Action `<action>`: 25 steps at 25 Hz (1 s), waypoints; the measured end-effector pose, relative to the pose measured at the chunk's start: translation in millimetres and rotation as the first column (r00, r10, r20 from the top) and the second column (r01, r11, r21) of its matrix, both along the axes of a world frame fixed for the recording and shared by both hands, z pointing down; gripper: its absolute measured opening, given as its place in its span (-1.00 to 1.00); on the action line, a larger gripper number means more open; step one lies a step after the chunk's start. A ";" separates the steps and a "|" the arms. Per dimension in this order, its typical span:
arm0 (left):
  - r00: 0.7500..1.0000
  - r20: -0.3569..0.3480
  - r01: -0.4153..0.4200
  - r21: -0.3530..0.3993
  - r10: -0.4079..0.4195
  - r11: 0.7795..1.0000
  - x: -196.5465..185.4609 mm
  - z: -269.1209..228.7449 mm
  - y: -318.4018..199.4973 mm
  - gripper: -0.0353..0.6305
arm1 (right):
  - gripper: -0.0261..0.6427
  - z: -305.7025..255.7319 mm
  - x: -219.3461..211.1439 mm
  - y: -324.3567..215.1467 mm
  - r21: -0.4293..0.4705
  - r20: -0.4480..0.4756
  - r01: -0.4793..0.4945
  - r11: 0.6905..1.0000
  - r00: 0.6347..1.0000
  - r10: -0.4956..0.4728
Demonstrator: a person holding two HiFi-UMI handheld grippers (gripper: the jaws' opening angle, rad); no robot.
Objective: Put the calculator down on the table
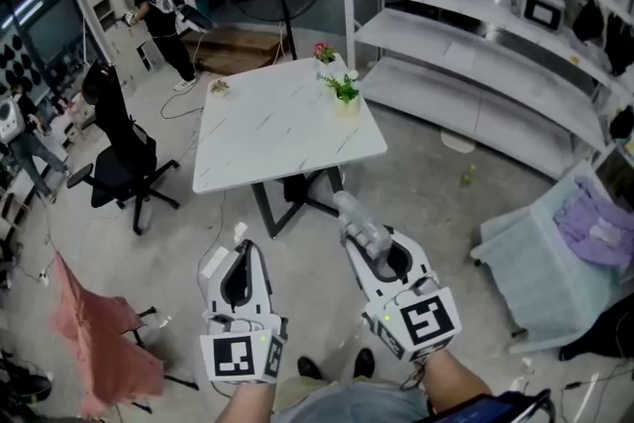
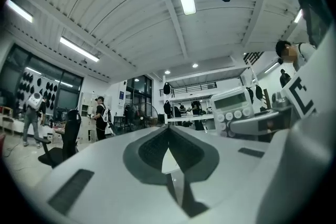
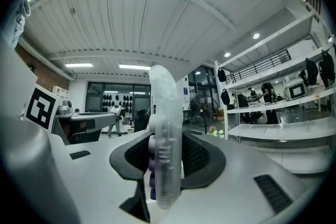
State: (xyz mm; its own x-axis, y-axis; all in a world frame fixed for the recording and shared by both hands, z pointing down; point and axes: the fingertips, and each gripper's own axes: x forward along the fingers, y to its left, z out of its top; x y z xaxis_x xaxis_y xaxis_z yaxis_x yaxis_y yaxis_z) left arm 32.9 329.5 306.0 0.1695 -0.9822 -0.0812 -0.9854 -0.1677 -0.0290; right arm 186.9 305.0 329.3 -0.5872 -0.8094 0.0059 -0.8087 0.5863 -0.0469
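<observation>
The calculator (image 3: 165, 144) should be carried level to the worktop (image 1: 277, 129) at upper centre of the head view, well apart from it now, laid flat and only then released. It is clamped edge-on, upright, between the half-parted fingers (image 3: 202, 157) of the right gripper (image 1: 374, 248); the left gripper (image 1: 246, 251) is closed, empty.

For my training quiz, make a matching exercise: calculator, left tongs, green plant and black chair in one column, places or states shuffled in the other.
Things: 1 calculator; 2 left tongs; 3 green plant; 4 black chair.
Places or states: A on the table; B shut, empty; C on the floor left of the table; D clamped in the right tongs.
Pairs: 1-D; 2-B; 3-A; 4-C.
</observation>
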 end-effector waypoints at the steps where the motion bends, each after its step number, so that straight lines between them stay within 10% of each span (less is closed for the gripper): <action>1: 1.000 -0.002 0.005 -0.005 -0.005 1.000 2.4 3.0 -0.2 -0.87 | -0.49 2.6 1.3 -2.8 -0.005 -0.001 0.008 1.000 1.000 -0.008; 25: 1.000 -0.008 0.029 -0.019 -0.030 0.999 -124.5 19.3 -218.5 -0.87 | -0.49 30.5 -123.7 -223.1 -0.092 0.006 0.054 0.994 0.999 -0.054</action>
